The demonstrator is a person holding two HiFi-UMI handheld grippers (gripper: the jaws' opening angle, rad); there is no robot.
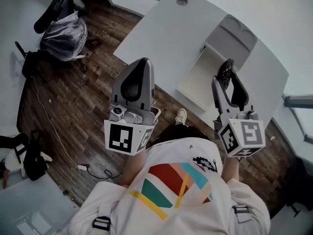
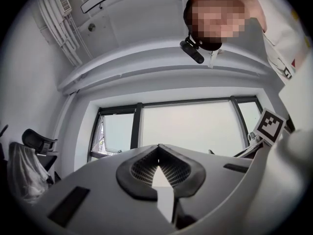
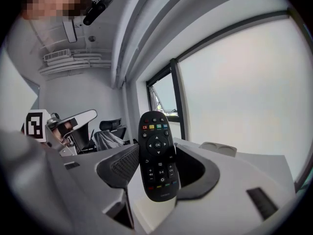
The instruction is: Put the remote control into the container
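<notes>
In the head view my right gripper (image 1: 227, 77) is shut on a black remote control (image 1: 226, 68), which sticks up between its jaws over the near edge of the white table (image 1: 166, 38). In the right gripper view the remote control (image 3: 157, 180) stands upright, buttons facing the camera, clamped between the two dark pads (image 3: 122, 166) of the right gripper (image 3: 156, 155). The container (image 1: 198, 84), an open white box with a grey lid (image 1: 235, 33) tipped back behind it, lies on the table just left of the remote. My left gripper (image 1: 139, 80) hangs over the floor left of the table, its tips (image 2: 157, 148) touching and nothing held.
A dark wooden floor lies below, with an office chair and a plastic-wrapped bundle (image 1: 63, 33) at the upper left and a cable (image 1: 54, 126) trailing across it. The person's shoe (image 1: 181, 115) stands by the table edge. A round grommet (image 1: 182, 1) is set in the far tabletop.
</notes>
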